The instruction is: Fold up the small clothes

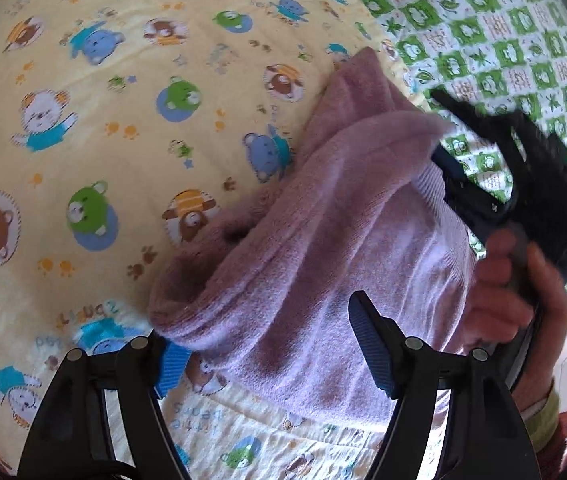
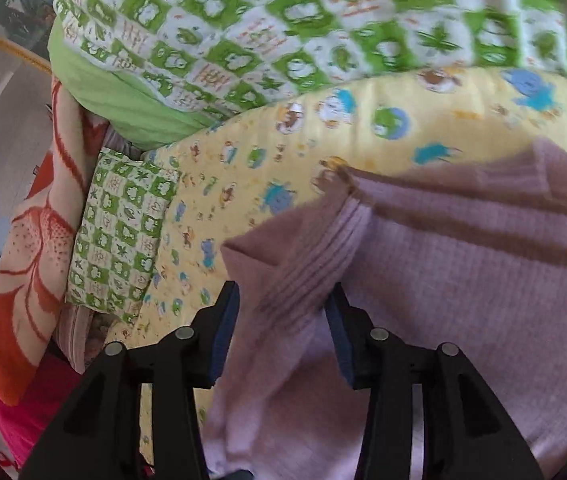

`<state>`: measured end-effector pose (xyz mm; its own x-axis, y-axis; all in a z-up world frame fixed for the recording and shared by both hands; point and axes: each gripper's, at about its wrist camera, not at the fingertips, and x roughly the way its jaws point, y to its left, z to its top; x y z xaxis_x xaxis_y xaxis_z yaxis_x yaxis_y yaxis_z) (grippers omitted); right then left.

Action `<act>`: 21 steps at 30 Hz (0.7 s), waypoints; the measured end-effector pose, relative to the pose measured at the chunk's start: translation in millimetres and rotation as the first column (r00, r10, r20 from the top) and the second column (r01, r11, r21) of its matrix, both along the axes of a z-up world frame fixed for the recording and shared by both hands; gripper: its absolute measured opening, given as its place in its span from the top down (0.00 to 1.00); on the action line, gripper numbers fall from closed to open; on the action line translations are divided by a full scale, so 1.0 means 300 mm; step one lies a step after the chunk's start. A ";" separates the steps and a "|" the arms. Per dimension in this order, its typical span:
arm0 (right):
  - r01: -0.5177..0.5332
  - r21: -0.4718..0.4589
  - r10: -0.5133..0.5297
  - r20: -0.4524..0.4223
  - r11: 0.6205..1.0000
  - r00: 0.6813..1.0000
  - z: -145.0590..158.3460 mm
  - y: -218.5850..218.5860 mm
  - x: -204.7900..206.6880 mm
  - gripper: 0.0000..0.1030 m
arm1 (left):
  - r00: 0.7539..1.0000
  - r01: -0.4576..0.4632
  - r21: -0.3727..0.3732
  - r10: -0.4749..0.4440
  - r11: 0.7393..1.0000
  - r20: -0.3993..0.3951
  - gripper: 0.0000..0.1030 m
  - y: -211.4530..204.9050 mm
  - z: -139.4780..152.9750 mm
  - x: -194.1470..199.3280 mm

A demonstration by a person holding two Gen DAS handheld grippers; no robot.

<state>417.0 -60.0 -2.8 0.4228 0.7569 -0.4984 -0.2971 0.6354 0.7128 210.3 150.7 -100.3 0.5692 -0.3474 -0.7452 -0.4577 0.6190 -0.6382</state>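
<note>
A small lilac knit sweater (image 1: 323,248) lies bunched on a yellow bear-print sheet (image 1: 103,120). My left gripper (image 1: 271,344) is open, its fingers straddling the sweater's near folded edge. In the left wrist view the right gripper (image 1: 483,184) sits at the sweater's far right side, held by a hand (image 1: 515,288). In the right wrist view my right gripper (image 2: 283,320) has its jaws apart with a ribbed cuff of the sweater (image 2: 443,280) lying between the pads; the jaws do not press the cloth.
A green and white frog-print quilt (image 2: 283,20) is piled behind the sheet (image 2: 363,140). A matching pillow (image 2: 123,232) and an orange patterned blanket (image 2: 31,260) lie at the left in the right wrist view. A pink cloth (image 2: 31,412) is below them.
</note>
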 end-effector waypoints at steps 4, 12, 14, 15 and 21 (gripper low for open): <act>0.004 0.027 -0.004 0.009 1.000 1.000 0.028 0.018 0.018 0.46 | 0.997 0.067 -0.014 -0.067 0.998 0.042 0.80 -0.030 0.015 0.036; -0.022 0.045 0.024 -0.043 0.999 0.999 0.007 -0.071 0.041 0.45 | 0.940 0.225 0.110 -0.245 0.968 0.238 0.85 -0.171 0.204 0.061; -0.048 0.067 0.051 -0.056 0.997 0.997 0.013 -0.101 0.045 0.41 | 0.910 0.286 0.153 -0.319 0.946 0.264 0.86 -0.240 0.239 0.074; -0.062 0.081 0.068 -0.067 0.995 0.995 0.017 -0.115 0.047 0.36 | 0.898 0.310 0.171 -0.347 0.935 0.269 0.86 -0.268 0.253 0.083; -0.123 0.143 0.135 -0.078 0.982 0.988 0.059 -0.184 0.036 0.24 | 0.813 0.467 0.278 -0.531 0.839 0.238 0.86 -0.481 0.254 0.115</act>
<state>427.9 -115.2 14.8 0.2762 0.8660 -0.4167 -0.3032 0.4900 0.8173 244.9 6.5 -23.9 0.5595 -0.5088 -0.6543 0.1388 0.8358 -0.5312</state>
